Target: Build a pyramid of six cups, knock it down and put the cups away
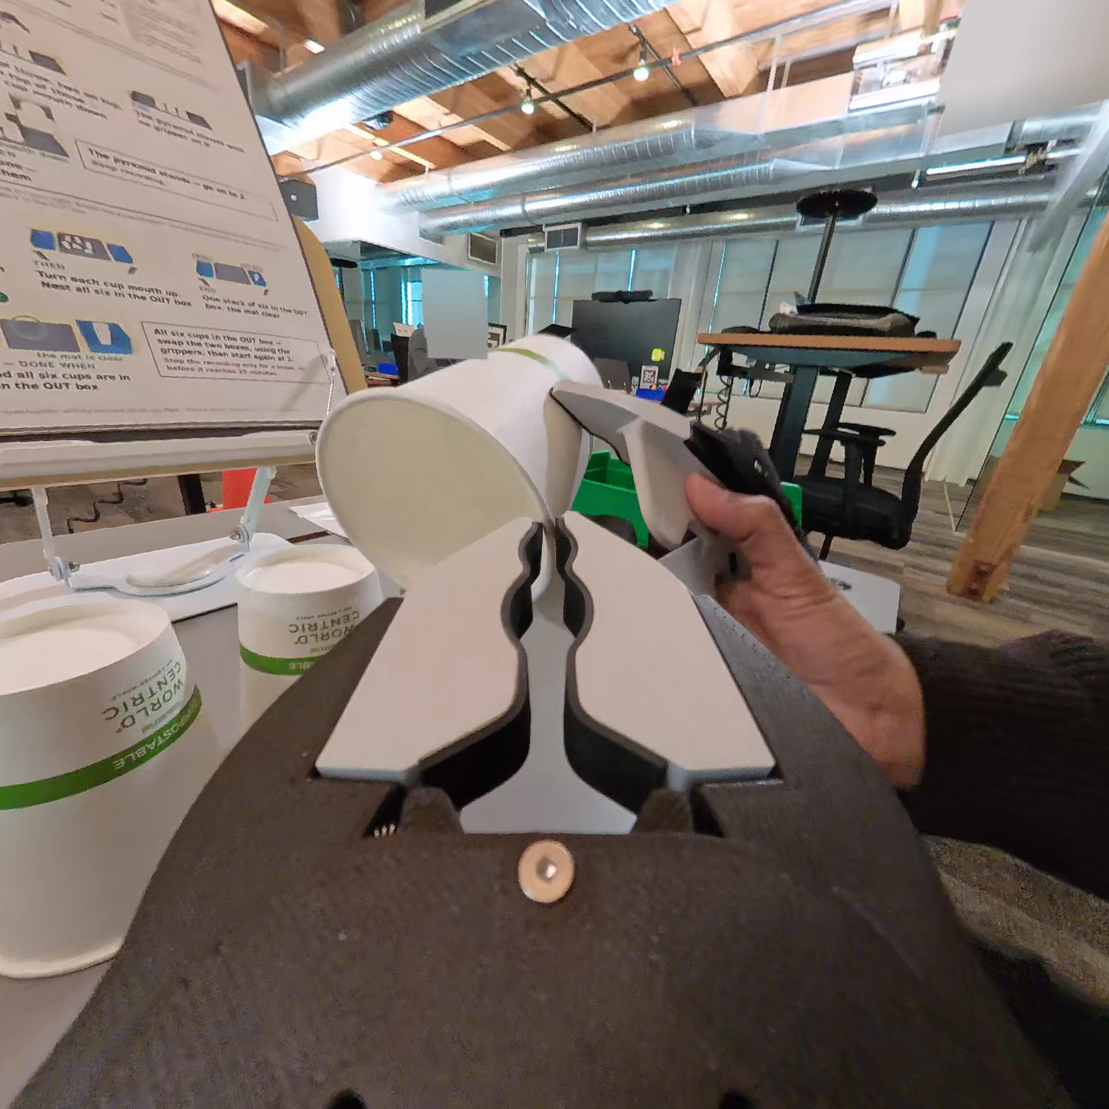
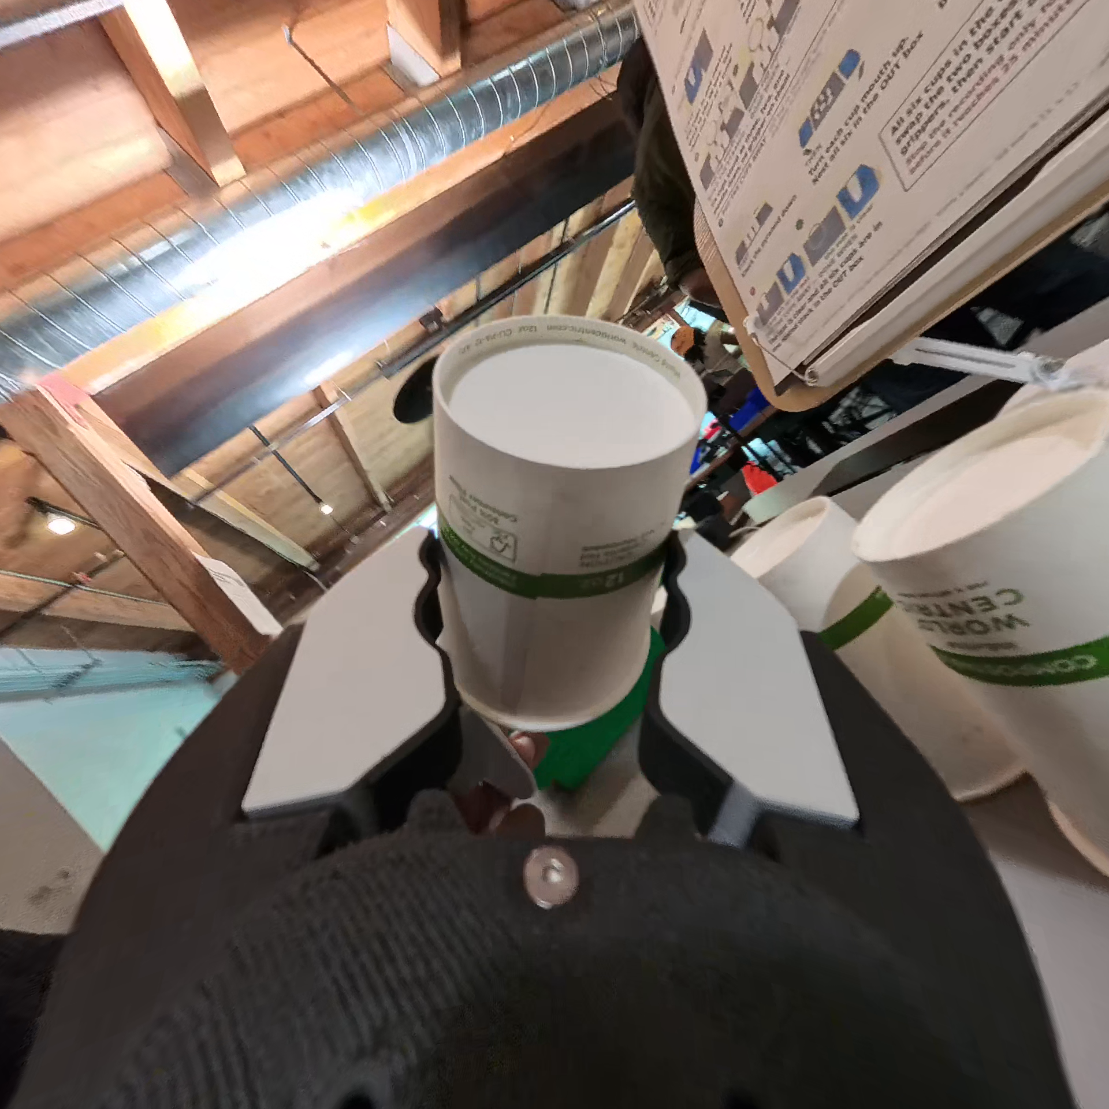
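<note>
Left gripper [image 1: 546, 531]: fingertips nearly closed, pinching the rim of a paper cup [image 1: 456, 444] held sideways in the air.
Right gripper [image 2: 552, 606]: jaws partway open, clamped across that cup's body [image 2: 558, 510], base pointing away.
Risk: two grips on one thin cup; opposed pull or hard squeeze could crush the wall or tear the rim.
Around: two inverted cups [image 1: 90, 720] [image 1: 306, 606] on the table, left; instruction board [image 1: 138, 210] on a stand behind.
Obstruction: near inverted cup sits close beside the left gripper.
</note>
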`<state>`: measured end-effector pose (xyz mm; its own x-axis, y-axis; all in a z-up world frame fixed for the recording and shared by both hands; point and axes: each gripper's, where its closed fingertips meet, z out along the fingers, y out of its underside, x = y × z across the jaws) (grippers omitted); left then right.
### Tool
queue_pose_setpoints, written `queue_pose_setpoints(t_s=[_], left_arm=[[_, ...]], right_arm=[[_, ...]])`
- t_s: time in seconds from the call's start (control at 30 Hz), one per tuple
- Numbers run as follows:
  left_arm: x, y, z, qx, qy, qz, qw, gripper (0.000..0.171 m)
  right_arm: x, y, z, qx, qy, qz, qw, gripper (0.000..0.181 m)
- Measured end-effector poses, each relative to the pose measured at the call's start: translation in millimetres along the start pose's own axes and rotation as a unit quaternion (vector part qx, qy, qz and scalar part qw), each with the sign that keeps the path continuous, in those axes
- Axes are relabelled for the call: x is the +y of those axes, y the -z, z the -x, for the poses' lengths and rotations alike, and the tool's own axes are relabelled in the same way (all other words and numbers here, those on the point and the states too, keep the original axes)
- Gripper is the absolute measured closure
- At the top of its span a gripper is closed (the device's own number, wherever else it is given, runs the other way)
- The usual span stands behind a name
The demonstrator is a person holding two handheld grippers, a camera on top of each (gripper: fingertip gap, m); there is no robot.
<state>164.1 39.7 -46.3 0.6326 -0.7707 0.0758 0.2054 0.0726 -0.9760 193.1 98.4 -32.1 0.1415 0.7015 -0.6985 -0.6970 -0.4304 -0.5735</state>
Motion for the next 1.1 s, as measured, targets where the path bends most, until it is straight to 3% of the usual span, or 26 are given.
queue_pose_setpoints(t_s=[0.2,0.33,0.5,0.57,0.67,0.73,0.87,1.1], left_arm=[[4,3,23,-0.046,-0.002,-0.012,0.999,0.151],[6,13,61,-0.121,0.013,-0.003,0.993,0.151],[9,35,114,-0.214,0.035,0.002,0.976,0.151],[13,38,125,-0.23,0.038,0.012,0.972,0.152],[15,40,131,-0.234,0.038,0.018,0.971,0.153],[15,40,132,-0.236,0.028,0.019,0.971,0.154],[19,38,131,-0.231,0.004,0.031,0.972,0.154],[23,33,126,-0.22,-0.023,0.041,0.974,0.154]], right_arm=[[-16,-2,17,0.016,0.195,0.036,0.98,0.108],[-13,-9,11,0.076,0.357,0.087,0.927,0.108],[-9,-50,-2,0.137,0.451,0.175,0.864,0.108],[-8,-70,-14,0.157,0.455,0.207,0.852,0.108],[6,-95,-32,0.16,0.405,0.248,0.866,0.107],[14,-103,-44,0.168,0.401,0.266,0.86,0.107],[15,-109,-51,0.186,0.427,0.267,0.843,0.107],[28,-109,-58,0.191,0.415,0.297,0.838,0.107]])
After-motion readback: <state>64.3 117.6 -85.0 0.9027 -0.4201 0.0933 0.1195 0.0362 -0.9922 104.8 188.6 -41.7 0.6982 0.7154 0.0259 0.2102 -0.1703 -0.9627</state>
